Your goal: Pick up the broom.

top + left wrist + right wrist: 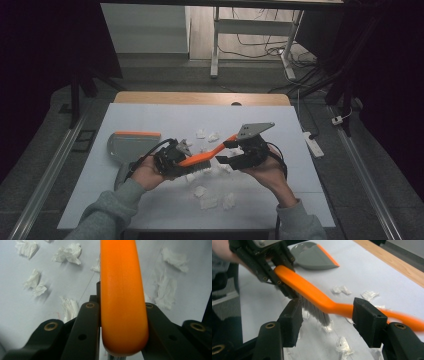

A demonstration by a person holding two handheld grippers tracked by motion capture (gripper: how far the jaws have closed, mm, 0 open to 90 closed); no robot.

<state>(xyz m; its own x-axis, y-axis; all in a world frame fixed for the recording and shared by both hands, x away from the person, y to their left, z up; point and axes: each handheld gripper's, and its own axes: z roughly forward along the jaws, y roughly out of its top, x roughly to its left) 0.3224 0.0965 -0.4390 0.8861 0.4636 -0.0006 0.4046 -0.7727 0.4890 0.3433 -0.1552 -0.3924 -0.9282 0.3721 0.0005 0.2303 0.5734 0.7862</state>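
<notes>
An orange hand brush [200,159] with grey bristles is held tilted above the white table [150,117]. My left gripper [172,159] is shut on its bristle end; the left gripper view has the orange back [122,302] pinched between both jaws. In the right gripper view that same gripper [272,277] holds the brush [312,293] at the upper left. My right gripper [223,151] stands open, its jaws wide on either side of the thin handle without touching it. Torn paper scraps [210,200] lie under and around the brush.
A grey dustpan [131,145] with an orange lip lies left of the grippers, also in the right gripper view [314,257]. More paper scraps [67,252] are spread over the table's middle. A wooden strip [200,98] runs along the far edge.
</notes>
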